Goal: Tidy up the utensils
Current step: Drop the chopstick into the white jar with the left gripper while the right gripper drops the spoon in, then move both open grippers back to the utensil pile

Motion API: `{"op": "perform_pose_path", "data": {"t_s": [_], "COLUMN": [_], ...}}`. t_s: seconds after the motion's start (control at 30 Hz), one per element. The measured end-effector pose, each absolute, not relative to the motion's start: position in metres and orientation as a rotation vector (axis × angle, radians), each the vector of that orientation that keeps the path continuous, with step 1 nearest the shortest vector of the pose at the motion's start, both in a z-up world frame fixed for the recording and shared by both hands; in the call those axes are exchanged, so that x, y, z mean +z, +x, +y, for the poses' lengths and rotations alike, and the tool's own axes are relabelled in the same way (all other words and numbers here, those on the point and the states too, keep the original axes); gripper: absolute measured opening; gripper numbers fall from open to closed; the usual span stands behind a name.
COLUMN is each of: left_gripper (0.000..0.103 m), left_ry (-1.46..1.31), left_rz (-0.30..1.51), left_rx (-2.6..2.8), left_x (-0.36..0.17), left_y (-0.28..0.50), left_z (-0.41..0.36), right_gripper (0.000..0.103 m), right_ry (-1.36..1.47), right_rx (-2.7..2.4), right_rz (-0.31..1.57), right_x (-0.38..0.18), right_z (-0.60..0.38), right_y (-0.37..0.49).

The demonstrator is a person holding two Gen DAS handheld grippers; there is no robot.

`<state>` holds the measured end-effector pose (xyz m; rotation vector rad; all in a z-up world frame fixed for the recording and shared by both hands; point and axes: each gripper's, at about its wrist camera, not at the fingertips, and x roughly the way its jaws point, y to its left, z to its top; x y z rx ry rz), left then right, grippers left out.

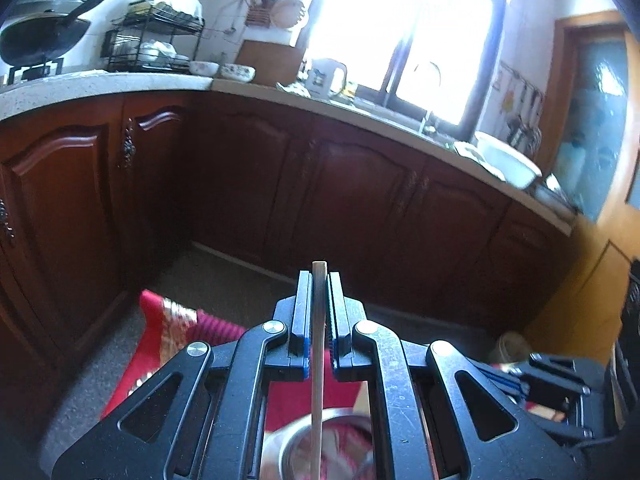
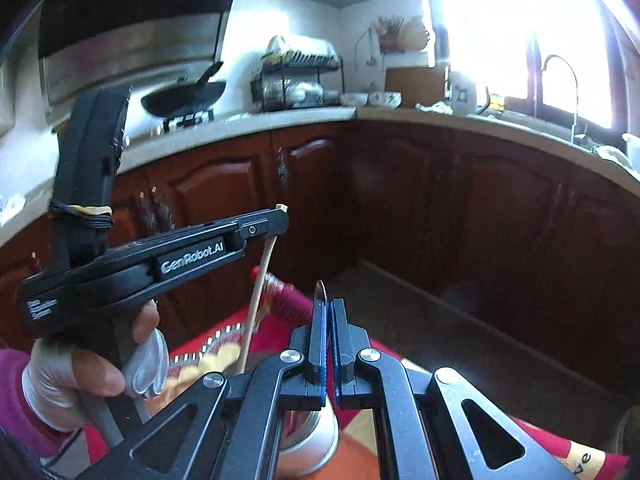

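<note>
**Operator:** Starting with the left wrist view. My left claw [image 1: 319, 280] is closed nearly all the way on a pale, slim wooden chopstick [image 1: 318, 380]. The stick stands about upright between the blue pads, its top poking just past the fingertips and its long end hanging down below the jaws. Right beneath the claw is a round, shiny steel cup [image 1: 320, 444] on a red patterned cloth [image 1: 168, 332], and the stick's lower end seems to reach into the cup's mouth.

**Spotter:** And the right side?

**Operator:** In the right wrist view, my right claw [image 2: 327, 304] is pinched fully shut on something thin and dark with a brownish, rounded tip [image 2: 320, 290] sticking out above the fingertips. It's too blurred to name; I'd guess a spoon or knife handle. The left claw [image 2: 280, 210] shows off to the left of mine, held in a clear-gloved hand [image 2: 76, 376], chopstick [image 2: 256, 300] dangling down toward the cloth. The steel cup [image 2: 308, 436] sits directly under my right jaws.

**Spotter:** So how do you finish it cleanly?

**Operator:** I'd centre the chopstick over the cup, lower it until the bottom is well inside, then loosen the grip so it slides rather than bounces out. One claw at a time, since both are crowding the same rim.
</note>
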<state>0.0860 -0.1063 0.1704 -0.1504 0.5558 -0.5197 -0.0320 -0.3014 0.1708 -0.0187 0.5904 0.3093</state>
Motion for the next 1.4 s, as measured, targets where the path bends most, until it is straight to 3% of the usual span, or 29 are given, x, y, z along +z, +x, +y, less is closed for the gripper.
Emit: {"op": "perform_pose_path", "data": {"t_s": [0.27,0.37,0.43,0.5,0.53,0.63,0.87,0.97,1.23,1.4], "left_gripper": [0.005,0.006,0.011,0.032,0.035,0.037,0.042,0.042,0.044,0.056], "left_ry": [-0.132,-0.145,-0.144,-0.148,-0.154,-0.150,-0.107,-0.095,-0.066,-0.049], "left_rz": [0.651,0.685,0.684,0.681,0.680,0.683,0.718,0.742,0.783,0.786], "left_rx": [-0.499,-0.502,-0.503,-0.500,-0.503,-0.505,-0.471,-0.467,-0.475,-0.511], "left_x": [0.149,0.150,0.152,0.155,0.157,0.161,0.166,0.164,0.158,0.156], "left_y": [0.068,0.066,0.061,0.058,0.055,0.047,0.024,0.012,-0.018,-0.039], "left_z": [-0.101,-0.101,-0.099,-0.097,-0.096,-0.093,-0.095,-0.097,-0.113,-0.127], "right_gripper": [0.002,0.010,0.013,0.017,0.020,0.027,0.030,0.037,0.039,0.043], "right_ry": [0.065,0.152,0.159,0.161,0.162,0.167,0.171,0.156,0.154,0.171], "right_rx": [0.334,0.346,0.336,0.331,0.327,0.314,0.282,0.248,0.183,0.143], "right_rz": [0.714,0.744,0.730,0.723,0.722,0.726,0.735,0.736,0.739,0.755], "right_x": [0.149,0.149,0.154,0.158,0.160,0.162,0.162,0.163,0.161,0.156], "right_z": [-0.309,-0.322,-0.327,-0.330,-0.332,-0.335,-0.335,-0.336,-0.347,-0.357], "right_y": [-0.027,-0.028,-0.037,-0.048,-0.052,-0.064,-0.090,-0.103,-0.132,-0.153]}}
